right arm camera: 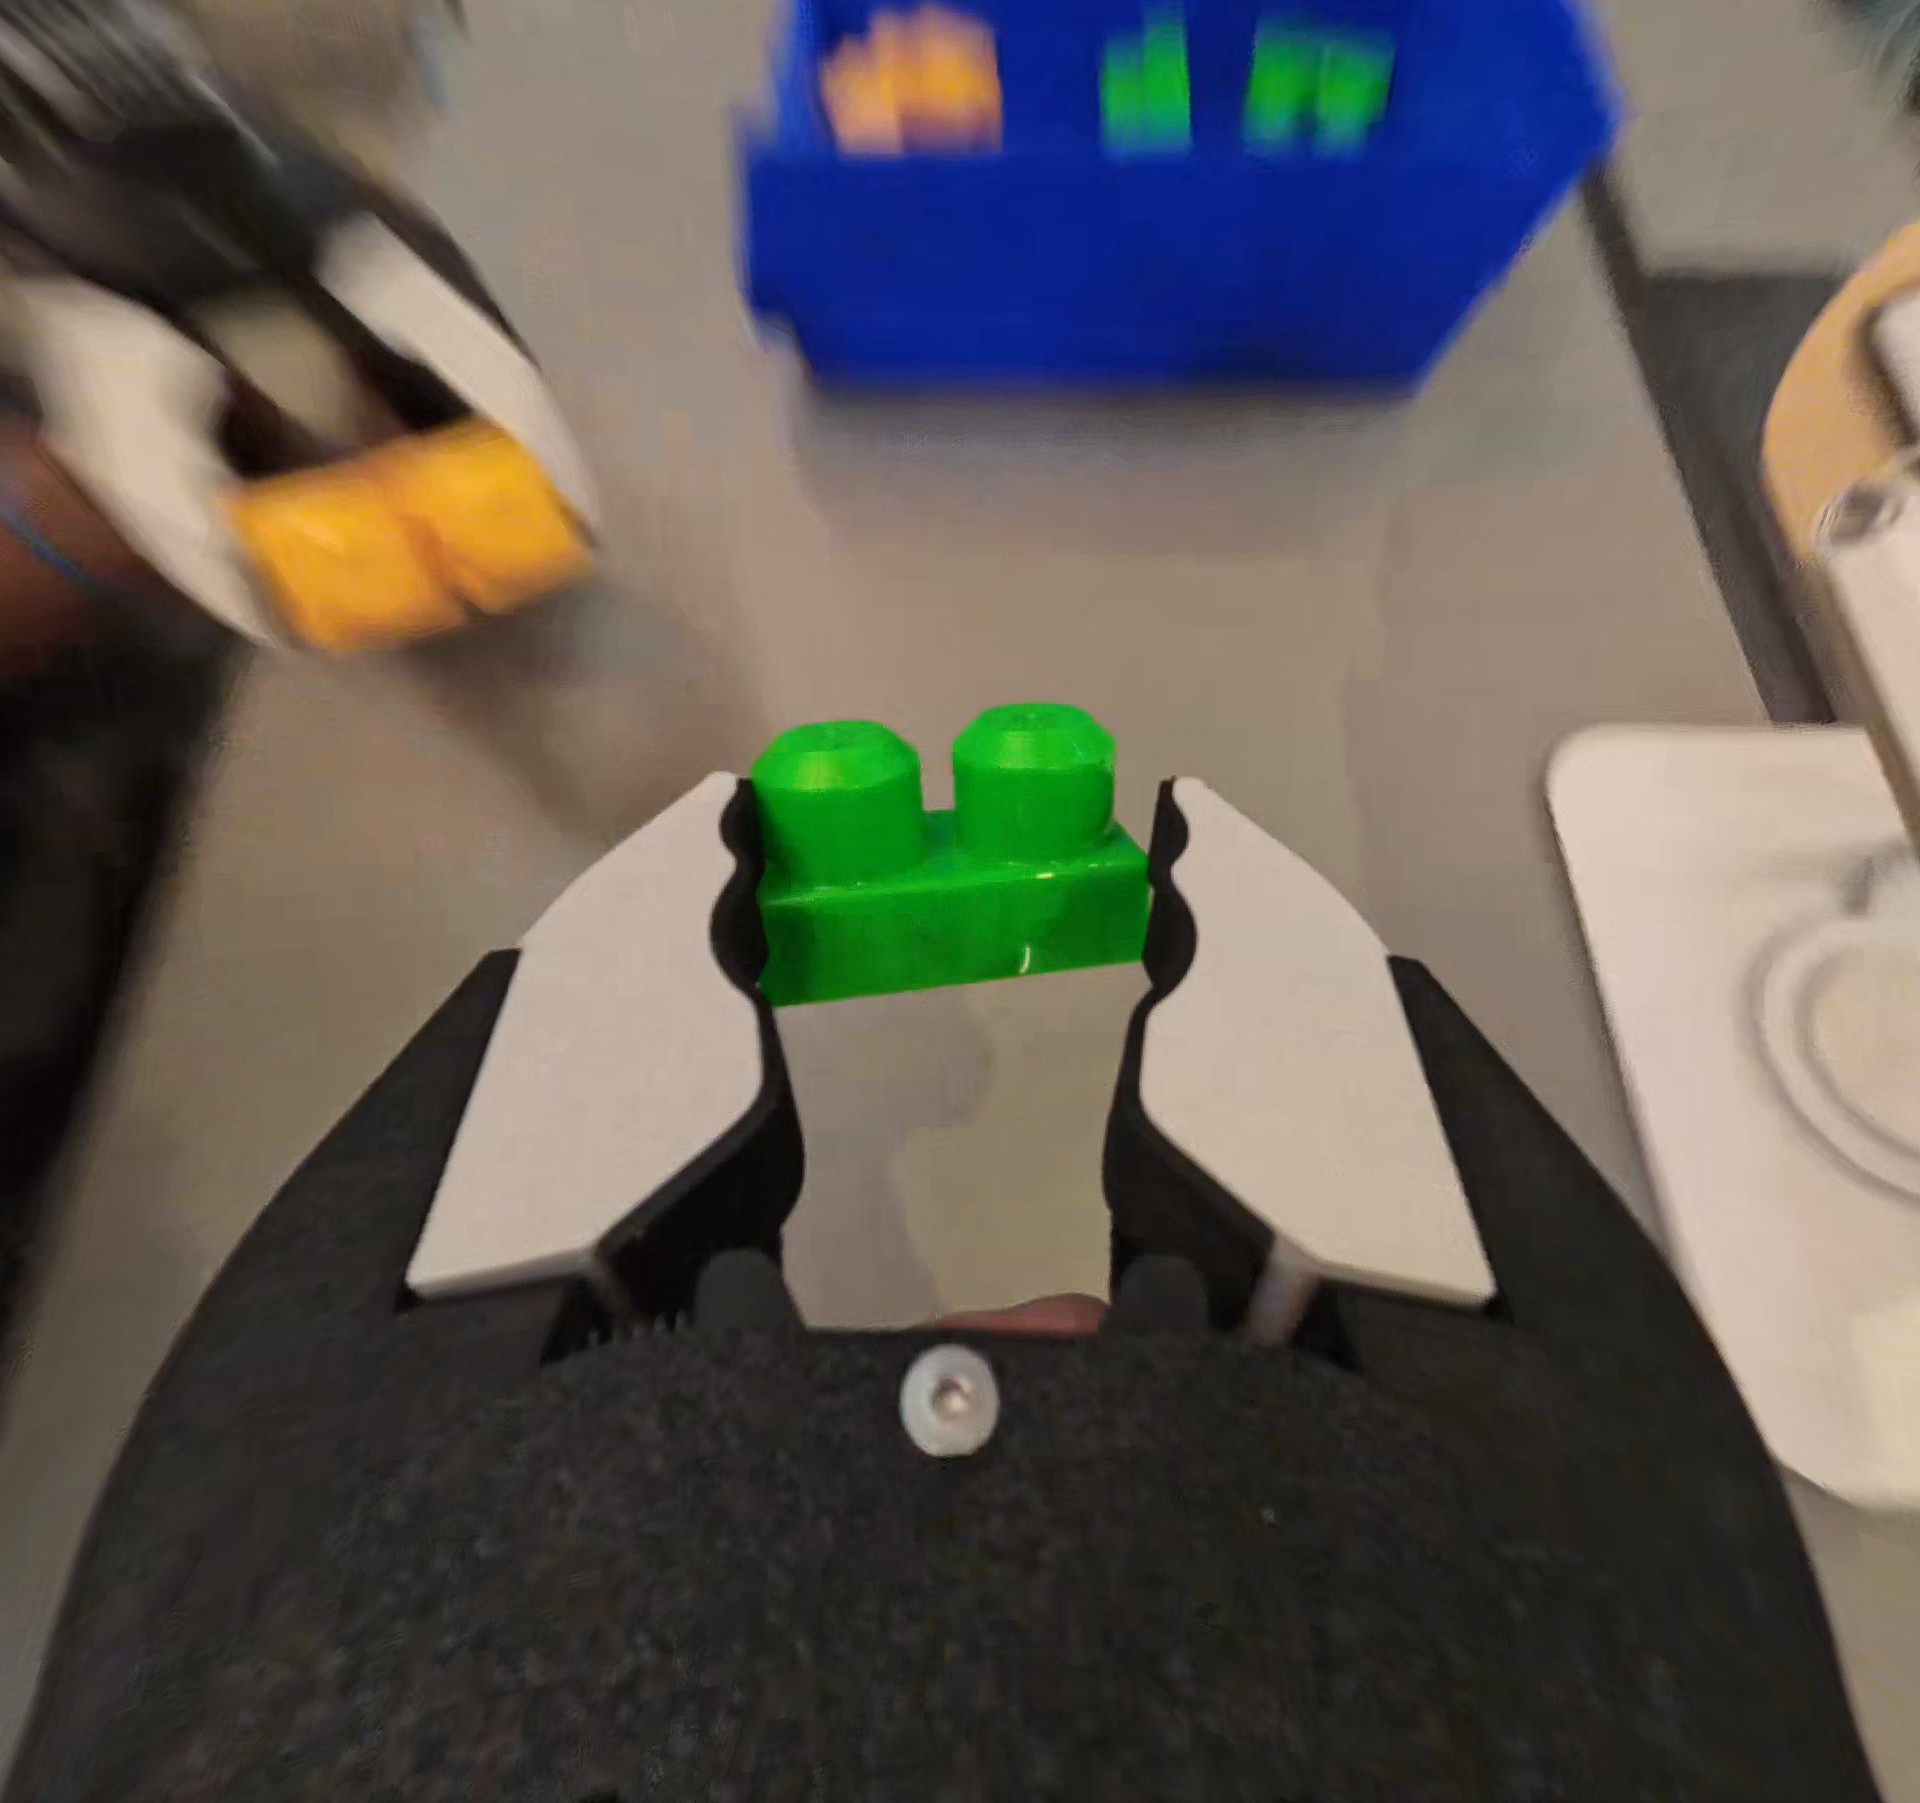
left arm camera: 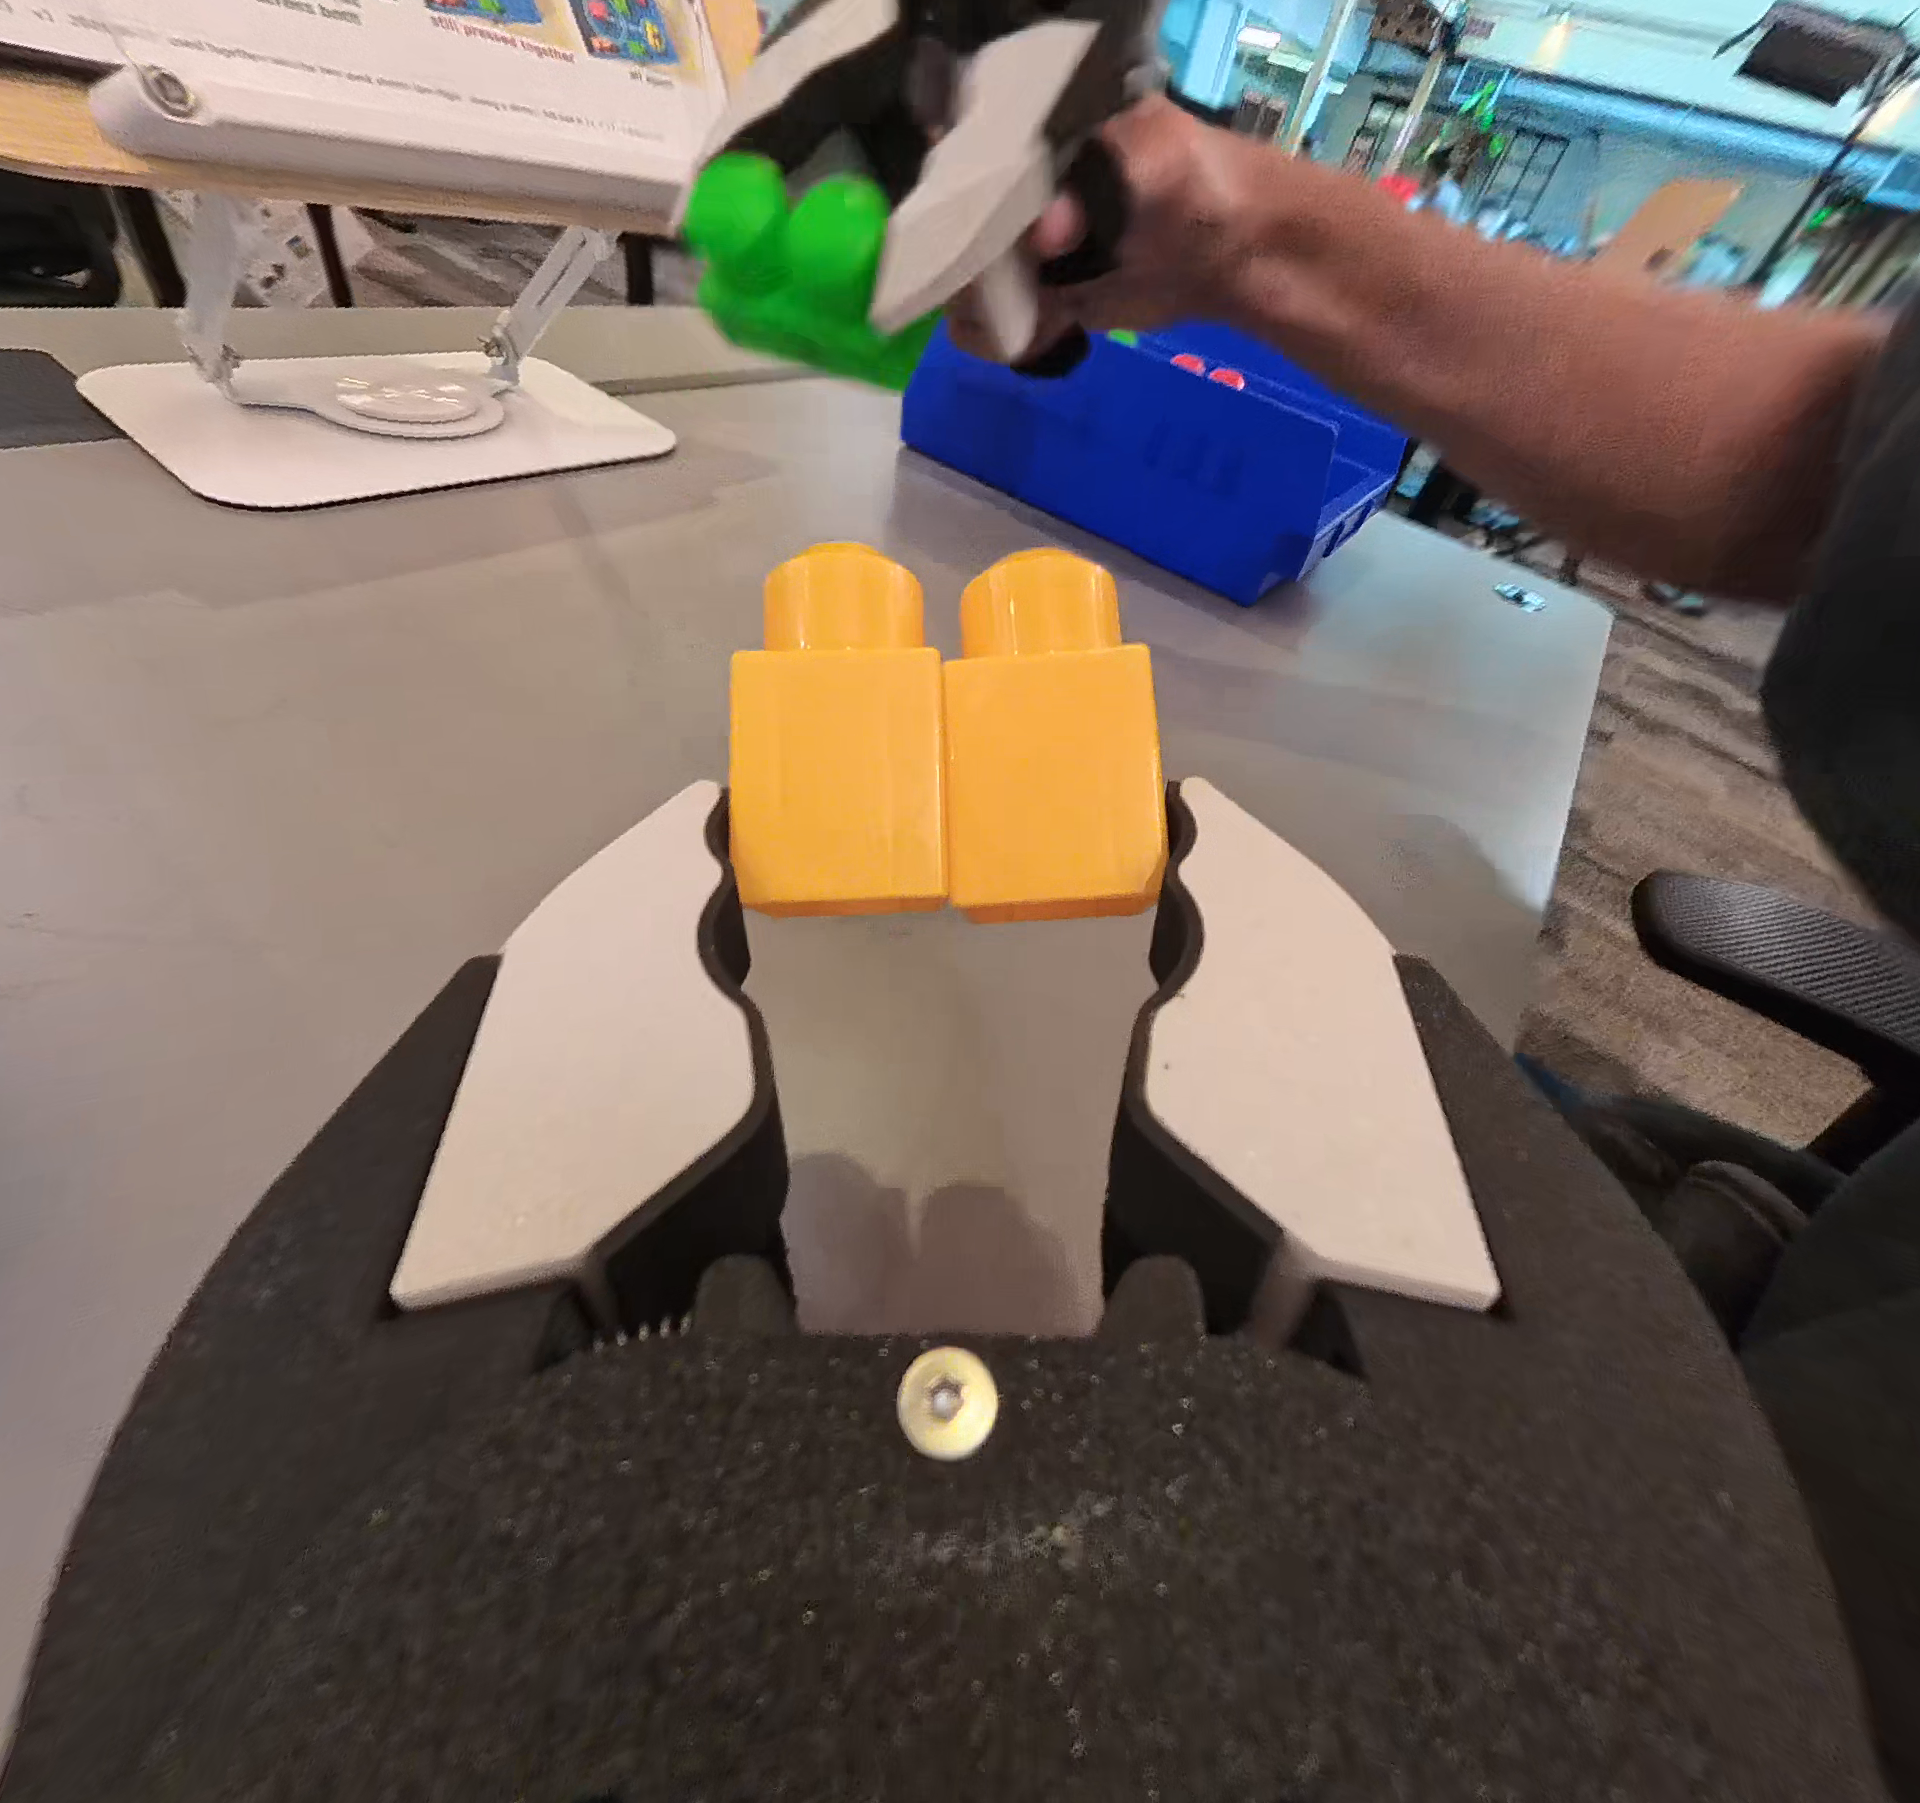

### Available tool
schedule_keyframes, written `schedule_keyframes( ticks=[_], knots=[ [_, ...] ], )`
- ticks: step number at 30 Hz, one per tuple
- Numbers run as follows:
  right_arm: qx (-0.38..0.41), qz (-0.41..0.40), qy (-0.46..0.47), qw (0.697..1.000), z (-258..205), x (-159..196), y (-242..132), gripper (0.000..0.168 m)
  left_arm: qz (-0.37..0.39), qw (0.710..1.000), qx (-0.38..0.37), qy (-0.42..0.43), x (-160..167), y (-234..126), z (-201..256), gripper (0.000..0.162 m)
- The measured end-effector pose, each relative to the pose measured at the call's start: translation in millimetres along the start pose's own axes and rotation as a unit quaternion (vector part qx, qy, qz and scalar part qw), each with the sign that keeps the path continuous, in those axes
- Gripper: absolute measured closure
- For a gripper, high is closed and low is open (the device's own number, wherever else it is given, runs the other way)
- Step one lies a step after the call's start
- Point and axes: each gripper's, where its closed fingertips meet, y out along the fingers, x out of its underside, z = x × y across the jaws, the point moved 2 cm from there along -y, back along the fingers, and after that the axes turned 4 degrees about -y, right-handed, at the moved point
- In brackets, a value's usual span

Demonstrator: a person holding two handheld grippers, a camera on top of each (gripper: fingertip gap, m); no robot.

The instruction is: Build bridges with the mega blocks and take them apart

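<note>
My left gripper (left arm camera: 948,808) is shut on two tall orange blocks (left arm camera: 940,777) held side by side, studs up, above the grey table (left arm camera: 312,714). My right gripper (right arm camera: 951,808) is shut on a low green two-stud block (right arm camera: 951,880), also held above the table. In the left wrist view the right gripper (left arm camera: 800,226) shows at top centre with the green block (left arm camera: 790,267), a person's hand behind it. In the right wrist view the left gripper (right arm camera: 416,548) shows blurred at left with the orange blocks (right arm camera: 405,548).
A blue bin (left arm camera: 1143,465) stands on the table's far right; in the right wrist view the bin (right arm camera: 1143,247) holds orange and green blocks. A white stand (left arm camera: 364,423) carries an instruction sheet (left arm camera: 364,8). A black chair (left arm camera: 1787,964) is at right.
</note>
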Motion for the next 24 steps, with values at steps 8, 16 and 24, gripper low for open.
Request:
schedule_keyframes(
  ticks=[8, 16, 24],
  knots=[
    [-0.110, 0.480, 0.106, 0.864, -90, -51, -80, 0.097, 0.072, 0.995, 0.064, 0.001, -37, 9, 25, 0.086],
    [-0.174, 0.589, 0.090, 0.784, -111, -91, -91, 0.097, 0.128, 0.982, 0.120, 0.075, -102, 47, 88, 0.086],
    [-0.197, 0.588, 0.090, 0.779, -123, -92, -92, 0.097, 0.147, 0.979, 0.096, 0.108, -117, 57, 100, 0.086]
  ],
)
